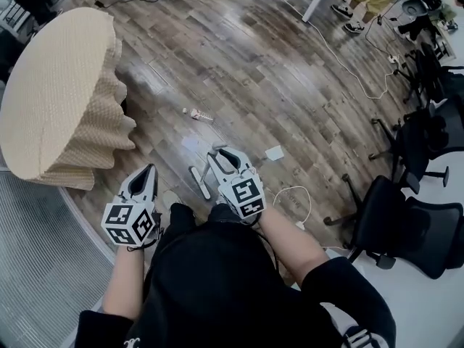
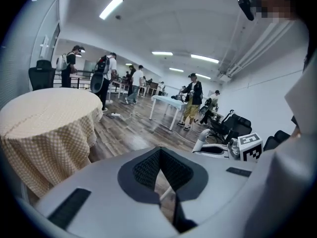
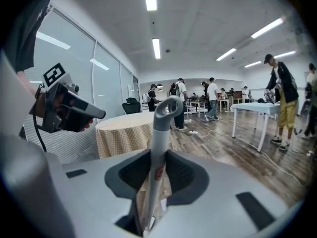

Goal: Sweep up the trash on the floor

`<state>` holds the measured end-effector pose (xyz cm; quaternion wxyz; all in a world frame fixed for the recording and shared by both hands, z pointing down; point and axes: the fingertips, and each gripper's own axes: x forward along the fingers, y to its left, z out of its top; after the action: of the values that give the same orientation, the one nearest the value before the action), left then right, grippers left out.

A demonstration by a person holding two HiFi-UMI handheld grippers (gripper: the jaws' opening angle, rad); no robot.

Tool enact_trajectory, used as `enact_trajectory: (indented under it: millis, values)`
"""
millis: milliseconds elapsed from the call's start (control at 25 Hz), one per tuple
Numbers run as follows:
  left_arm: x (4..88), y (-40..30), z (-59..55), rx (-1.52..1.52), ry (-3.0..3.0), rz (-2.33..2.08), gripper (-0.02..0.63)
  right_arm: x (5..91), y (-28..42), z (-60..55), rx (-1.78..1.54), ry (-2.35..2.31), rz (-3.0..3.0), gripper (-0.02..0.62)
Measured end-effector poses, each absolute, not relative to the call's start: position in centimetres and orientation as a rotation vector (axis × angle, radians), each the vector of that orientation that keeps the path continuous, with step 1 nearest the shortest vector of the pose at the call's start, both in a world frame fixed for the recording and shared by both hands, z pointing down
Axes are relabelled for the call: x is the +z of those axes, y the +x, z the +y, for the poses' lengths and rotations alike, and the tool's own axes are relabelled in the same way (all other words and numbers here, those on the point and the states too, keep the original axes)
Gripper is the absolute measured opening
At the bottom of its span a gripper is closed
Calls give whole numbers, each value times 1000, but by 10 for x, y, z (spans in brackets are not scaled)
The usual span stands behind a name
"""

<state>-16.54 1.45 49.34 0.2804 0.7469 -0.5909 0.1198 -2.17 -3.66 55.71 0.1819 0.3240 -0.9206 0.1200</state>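
**Broom in the right gripper, trash still on the floor ahead**

The head view looks down over a person's dark top at a wood-plank floor (image 1: 254,71). The right gripper (image 1: 226,154) has its jaws pinched on a grey broom handle (image 3: 161,133). In the right gripper view the handle rises upright between the pads and ends in a hanging loop. A pale bar (image 1: 199,182) lies on the floor just beside this gripper. It is likely the foot of the tool, though its join to the handle is hidden.

The left gripper (image 1: 148,171) sits near the person's body. Its jaws are pressed together at the tips with nothing between them.

The trash lies ahead of both grippers. A small pale scrap (image 1: 197,114) sits further out on the planks, and a white piece of paper (image 1: 274,153) lies nearer, off to the right. A round table with a checked cloth (image 1: 54,93) stands to the left. Black office chairs (image 1: 406,223) crowd the right side, and a white cable (image 1: 293,192) loops near the paper.

Sweeping looks ready to begin, with nothing gathered yet. The next move calls for reaching the tool's foot beyond the paper and drawing it back. It should stay clear of the cable loop, and the free left gripper could steady the handle.
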Motion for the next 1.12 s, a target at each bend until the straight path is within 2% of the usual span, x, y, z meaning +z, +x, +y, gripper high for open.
enact_trajectory:
  millis: [200, 1120]
  values:
    - [492, -153, 11, 342, 2024, -1565, -5, 561, 7, -51, 253, 969, -2544, 112]
    - [500, -108, 20, 398, 2043, -1550, -5, 552, 155, -116, 280, 1311, -2388, 115]
